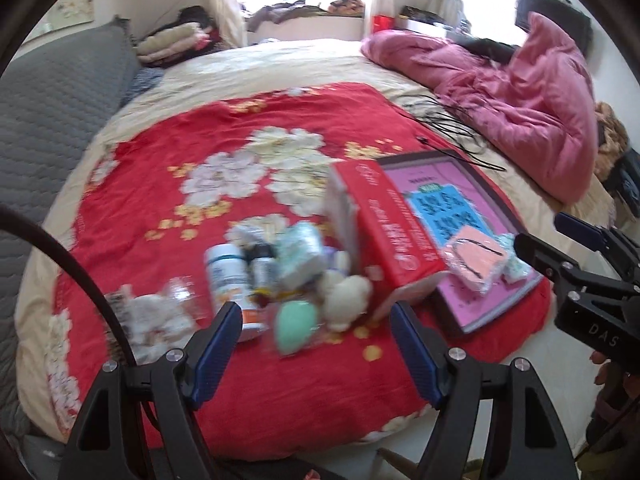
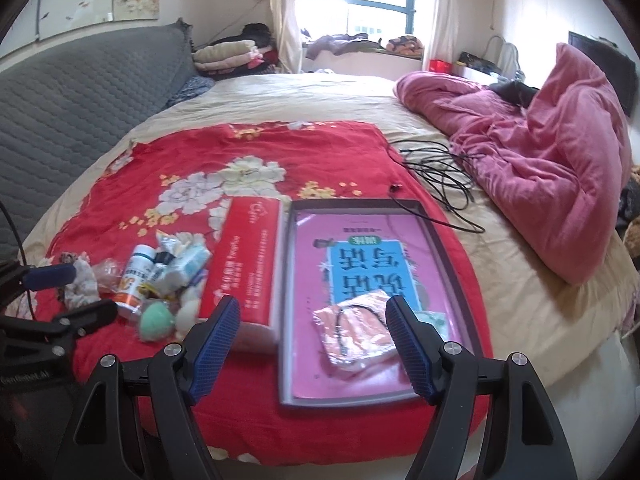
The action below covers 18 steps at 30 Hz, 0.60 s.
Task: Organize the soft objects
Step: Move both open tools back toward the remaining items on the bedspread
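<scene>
On the red floral blanket [image 1: 168, 184] lies a pile: a green egg-shaped sponge [image 1: 294, 322], a white fluffy ball [image 1: 346, 296], a pale blue tissue pack [image 1: 300, 254] and a white bottle [image 1: 226, 280]. My left gripper [image 1: 316, 340] hangs open above the pile's near side, holding nothing. A red box [image 2: 244, 256] lies between the pile and a dark-rimmed tray [image 2: 285, 320] with a pink book inside. A wrapped pink packet [image 2: 356, 336] rests in the tray. My right gripper [image 2: 314, 332] is open and empty above the tray's near end.
A crumpled pink duvet [image 2: 540, 168] fills the bed's right side, with loose black cables [image 2: 440, 172] beside it. A grey quilted headboard [image 2: 80, 92] runs along the left. A crumpled plastic bag [image 1: 152, 316] lies left of the pile. The bed's edge is just below both grippers.
</scene>
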Each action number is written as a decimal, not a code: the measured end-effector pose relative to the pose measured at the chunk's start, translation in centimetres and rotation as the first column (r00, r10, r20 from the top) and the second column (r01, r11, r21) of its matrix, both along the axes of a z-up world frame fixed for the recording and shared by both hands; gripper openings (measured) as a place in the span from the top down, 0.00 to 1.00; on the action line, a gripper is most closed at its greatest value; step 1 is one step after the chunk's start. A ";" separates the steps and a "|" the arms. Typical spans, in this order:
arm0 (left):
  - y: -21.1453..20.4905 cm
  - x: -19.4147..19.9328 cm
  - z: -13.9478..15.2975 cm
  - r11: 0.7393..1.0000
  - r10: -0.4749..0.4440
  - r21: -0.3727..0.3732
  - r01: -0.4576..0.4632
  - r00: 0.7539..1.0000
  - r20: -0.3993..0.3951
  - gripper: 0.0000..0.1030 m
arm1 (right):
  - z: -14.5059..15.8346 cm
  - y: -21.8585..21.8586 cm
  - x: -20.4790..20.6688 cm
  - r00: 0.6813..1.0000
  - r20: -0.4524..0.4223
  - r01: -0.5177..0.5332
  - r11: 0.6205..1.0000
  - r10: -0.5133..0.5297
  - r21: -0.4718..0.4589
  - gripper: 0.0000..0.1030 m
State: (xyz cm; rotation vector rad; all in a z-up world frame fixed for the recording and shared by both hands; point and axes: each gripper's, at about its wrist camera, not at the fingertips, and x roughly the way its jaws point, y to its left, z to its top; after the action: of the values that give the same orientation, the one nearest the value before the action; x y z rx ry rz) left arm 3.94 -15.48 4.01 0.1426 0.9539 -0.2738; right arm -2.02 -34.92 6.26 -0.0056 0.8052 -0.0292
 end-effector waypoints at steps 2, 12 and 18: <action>1.4 -0.3 0.4 1.000 0.023 -0.003 -0.023 1.000 0.011 0.27 | 0.1 0.9 0.2 1.000 0.000 -0.010 1.000 0.010 -0.002 0.26; 8.1 -0.2 1.5 0.989 0.139 -0.052 -0.139 0.990 0.006 0.27 | 1.8 5.2 0.5 0.997 0.019 -0.075 0.997 0.075 -0.021 0.26; 12.6 -0.4 2.7 0.977 0.206 -0.066 -0.204 0.978 0.026 0.27 | 2.7 8.1 0.8 0.993 0.034 -0.111 0.994 0.112 -0.019 0.26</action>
State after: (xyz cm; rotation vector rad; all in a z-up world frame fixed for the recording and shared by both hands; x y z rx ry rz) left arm 3.54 -2.85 6.67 -0.0093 0.9186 -0.1103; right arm -1.22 -26.83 8.95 -0.0656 0.7685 0.0693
